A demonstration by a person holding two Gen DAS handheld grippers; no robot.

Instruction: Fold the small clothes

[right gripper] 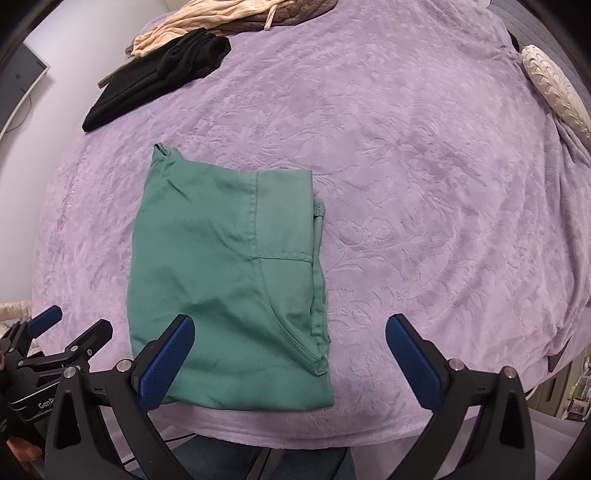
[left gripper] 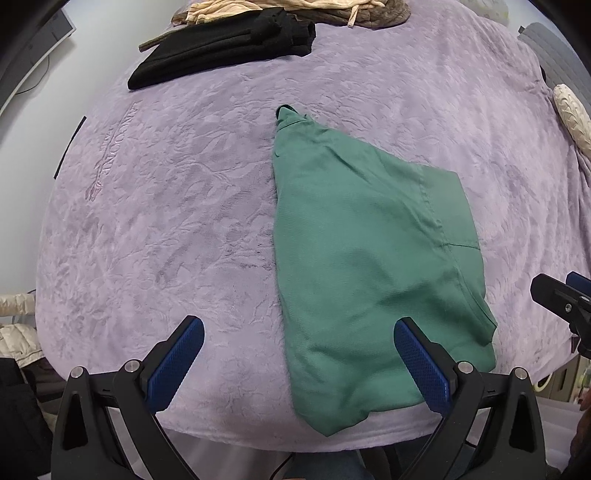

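A green garment (left gripper: pixel 369 258) (right gripper: pixel 229 273) lies folded into a rough rectangle on the purple blanket (left gripper: pixel 166 221) (right gripper: pixel 424 184), near its front edge. My left gripper (left gripper: pixel 299 332) hangs open above the blanket, its right finger over the garment's near corner, nothing between the pads. My right gripper (right gripper: pixel 290 328) is open wide above the garment's near right part, its left finger over the cloth, holding nothing. Each gripper shows at the edge of the other's view: the right gripper (left gripper: pixel 569 299), the left gripper (right gripper: pixel 55 332).
A folded black garment (left gripper: pixel 225 48) (right gripper: pixel 155 74) lies at the far left of the blanket, with beige and brown clothes (left gripper: pixel 295 9) (right gripper: pixel 221 18) heaped behind it. A cream pillow (left gripper: pixel 572 114) (right gripper: pixel 554 88) rests at the right edge.
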